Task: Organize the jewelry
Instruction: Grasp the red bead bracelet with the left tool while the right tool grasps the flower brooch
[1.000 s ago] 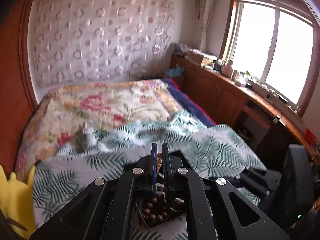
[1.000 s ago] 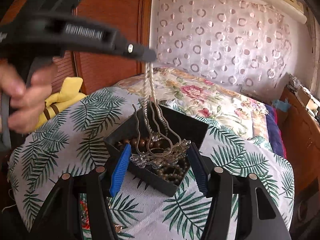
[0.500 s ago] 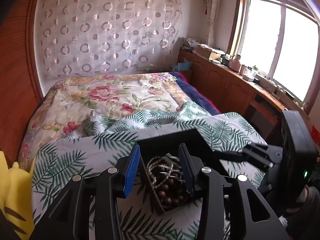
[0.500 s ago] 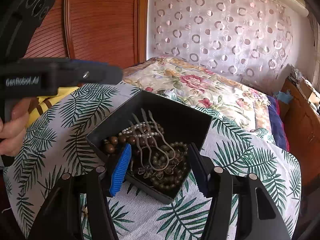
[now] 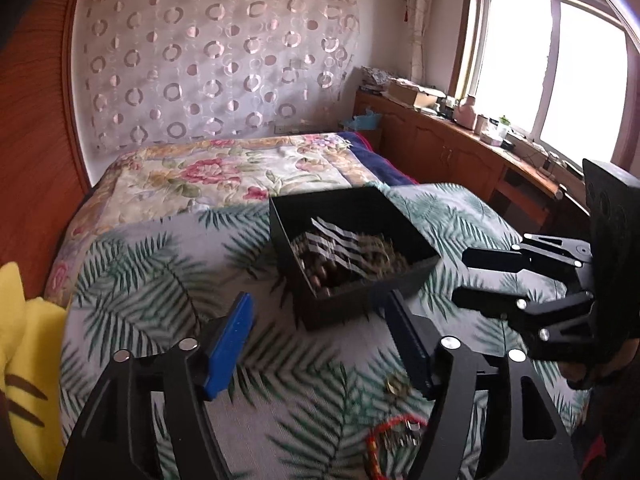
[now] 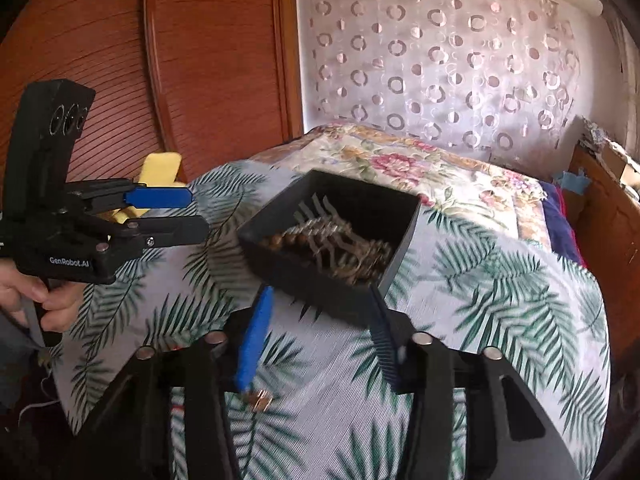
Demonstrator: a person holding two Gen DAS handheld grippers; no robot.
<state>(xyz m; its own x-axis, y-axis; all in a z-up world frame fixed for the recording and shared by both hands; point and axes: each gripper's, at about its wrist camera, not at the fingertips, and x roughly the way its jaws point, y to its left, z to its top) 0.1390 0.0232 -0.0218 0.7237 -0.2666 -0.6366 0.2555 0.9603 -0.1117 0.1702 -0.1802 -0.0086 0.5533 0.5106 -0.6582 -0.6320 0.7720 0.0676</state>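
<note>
A black box (image 5: 340, 308) (image 6: 404, 240) sits on the palm-leaf cloth. In it lie brown beads (image 5: 320, 276) (image 6: 280, 240) and a metal hair comb (image 5: 340, 240) (image 6: 320, 232). My left gripper (image 5: 320, 320) (image 6: 196, 214) is back from the box on its left, jaws opening, nothing between them. My right gripper (image 6: 320, 300) (image 5: 472, 276) is just short of the box's near wall, jaws closing with nothing gripped. A small gold piece (image 5: 396, 386) (image 6: 258, 400) and a red bracelet (image 5: 384, 440) lie loose on the cloth near me.
Behind the cloth spreads a floral bedspread (image 5: 224, 176), with a curtain on the wall beyond. A wooden headboard (image 6: 140, 60) rises on the left, by a yellow plush toy (image 5: 24, 340). Wooden cabinets (image 5: 460, 156) run under the window. A hand (image 6: 48, 296) holds the left gripper.
The left gripper was shut on a pale bead string above the box; it let go, opened and drew back and down. The right gripper also pulled back, and its jaws narrowed.
</note>
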